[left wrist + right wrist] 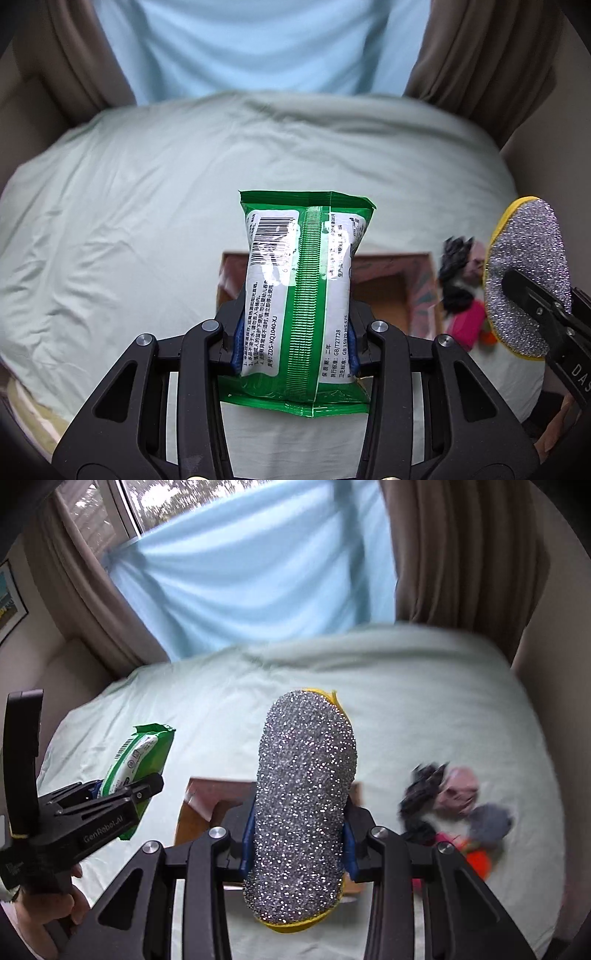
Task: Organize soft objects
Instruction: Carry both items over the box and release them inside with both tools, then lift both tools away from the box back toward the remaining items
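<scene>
My left gripper (295, 336) is shut on a green and white pack of wet wipes (301, 295), held lengthwise above a cardboard box (384, 291). In the right wrist view the same pack (142, 757) and the left gripper (122, 794) hang at the left, with a hand on the handle. My right gripper (299, 834) is shut on a silver glitter scouring sponge (306, 805) with a yellow back, above the box (199, 805). The sponge (524, 280) also shows at the right edge of the left wrist view.
Everything sits on a bed with a pale green sheet (147, 206). A pile of small soft items (454, 808), black, pink, grey and orange, lies right of the box. Brown curtains (454, 554) and a light blue cloth (251, 583) hang behind the bed.
</scene>
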### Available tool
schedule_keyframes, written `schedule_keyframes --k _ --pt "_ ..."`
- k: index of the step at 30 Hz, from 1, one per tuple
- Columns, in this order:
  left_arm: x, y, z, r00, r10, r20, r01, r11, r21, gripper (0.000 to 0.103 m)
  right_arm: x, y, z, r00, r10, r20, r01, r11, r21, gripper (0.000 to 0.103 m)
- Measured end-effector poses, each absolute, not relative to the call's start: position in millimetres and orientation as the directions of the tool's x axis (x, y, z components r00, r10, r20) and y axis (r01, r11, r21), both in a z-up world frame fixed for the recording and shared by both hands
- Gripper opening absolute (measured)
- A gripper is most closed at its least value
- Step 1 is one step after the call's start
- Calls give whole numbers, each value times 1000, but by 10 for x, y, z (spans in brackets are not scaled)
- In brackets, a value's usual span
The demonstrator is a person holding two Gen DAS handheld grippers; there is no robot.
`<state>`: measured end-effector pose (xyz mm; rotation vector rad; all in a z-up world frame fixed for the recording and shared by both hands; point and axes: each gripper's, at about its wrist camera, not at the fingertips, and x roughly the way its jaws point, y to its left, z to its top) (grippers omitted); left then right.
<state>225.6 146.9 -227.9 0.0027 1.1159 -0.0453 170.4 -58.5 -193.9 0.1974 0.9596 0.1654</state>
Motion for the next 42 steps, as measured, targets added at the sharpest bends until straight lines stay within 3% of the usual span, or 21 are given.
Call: schedule_keyframes --k 12,20,22,23,24,25,26,27,42 --pt "2559 1571 -3509 219 -51 -974 59 998 -39 36 2281 -218 -3209 275 258 -926 76 954 289 34" --pt "2675 1449 -3922 145 -39 -989 114 993 -22 36 2519 -241 -3768 133 288 -948 141 942 306 40" --pt "2652 1422 -3914 149 -45 -988 127 992 -26 42 2552 -238 -3847 112 290 -950 148 941 305 42" --pt "2641 1413 -3902 152 -49 -987 140 990 -27 59 2563 -247 -3880 108 294 -950 153 939 309 49" --pt "2625 1406 -3879 160 -38 -986 151 988 -13 89 2574 -250 -3908 106 303 -947 160 935 317 60" --pt "2618 1413 -3857 175 -29 -984 160 987 -1 100 2585 -245 -3921 109 302 -947 163 934 317 68" --pt "2586 1413 -3806 199 -28 -980 169 986 6 103 2595 -237 -3935 111 289 -951 161 939 304 92" --pt "2569 1399 -3766 205 -27 -978 180 984 11 103 2601 -223 -3927 105 275 -956 156 945 289 103" --pt "2353 1548 -3513 242 -11 -970 151 988 27 103 2422 -305 -3578 192 224 -956 96 965 245 103"
